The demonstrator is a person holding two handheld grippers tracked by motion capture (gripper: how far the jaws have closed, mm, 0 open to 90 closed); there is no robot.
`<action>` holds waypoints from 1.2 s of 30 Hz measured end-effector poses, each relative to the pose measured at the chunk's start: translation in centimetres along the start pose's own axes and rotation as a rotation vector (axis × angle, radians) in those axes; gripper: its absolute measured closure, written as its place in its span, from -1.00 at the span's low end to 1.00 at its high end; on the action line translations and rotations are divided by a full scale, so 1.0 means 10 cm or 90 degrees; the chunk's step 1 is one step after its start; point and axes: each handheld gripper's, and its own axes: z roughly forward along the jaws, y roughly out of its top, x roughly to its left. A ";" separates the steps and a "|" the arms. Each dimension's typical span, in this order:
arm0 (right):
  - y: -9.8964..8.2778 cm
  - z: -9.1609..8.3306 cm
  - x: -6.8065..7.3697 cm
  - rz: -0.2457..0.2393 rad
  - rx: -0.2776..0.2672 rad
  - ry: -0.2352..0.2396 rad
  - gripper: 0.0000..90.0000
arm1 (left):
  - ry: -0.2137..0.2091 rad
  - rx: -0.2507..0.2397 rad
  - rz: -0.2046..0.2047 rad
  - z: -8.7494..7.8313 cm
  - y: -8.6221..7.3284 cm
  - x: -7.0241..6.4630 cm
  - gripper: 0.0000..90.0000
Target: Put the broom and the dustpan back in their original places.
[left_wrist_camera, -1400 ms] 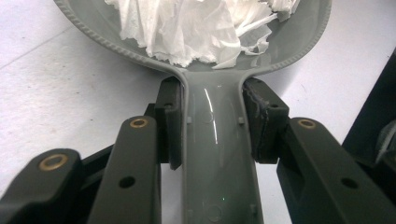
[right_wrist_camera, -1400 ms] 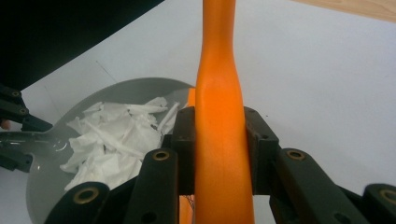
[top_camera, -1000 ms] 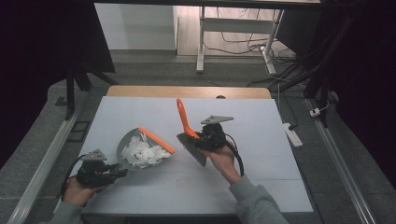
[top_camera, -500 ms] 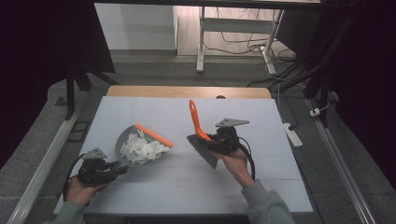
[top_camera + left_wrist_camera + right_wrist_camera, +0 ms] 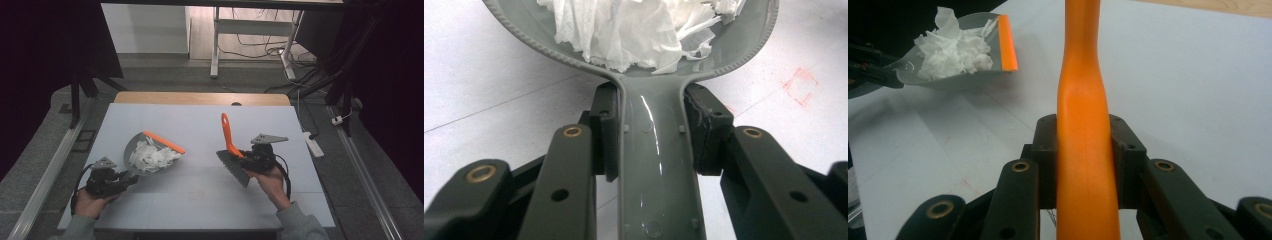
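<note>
Here, left hand-held gripper [image 5: 651, 145] clamping dustpan [image 5: 150, 155], right hand-held gripper [image 5: 1083, 160] clamping brush [image 5: 231, 150].

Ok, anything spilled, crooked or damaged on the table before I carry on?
Nothing stands out. The white paper scraps sit inside the grey dustpan, none on the table. The left gripper clamps the dustpan's handle squarely, and the right gripper grips the orange brush.
</note>
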 end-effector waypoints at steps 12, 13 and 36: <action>-0.21 -0.16 -0.10 0.013 0.020 0.012 0.56 | 0.042 -0.012 -0.036 0.06 0.02 -0.06 0.37; -0.22 -0.17 -0.10 0.017 0.023 0.013 0.57 | 0.045 -0.014 -0.041 0.06 0.02 -0.06 0.37; -0.38 -0.18 -0.21 0.072 0.088 0.037 0.56 | 0.134 -0.016 -0.150 0.29 0.05 -0.01 0.37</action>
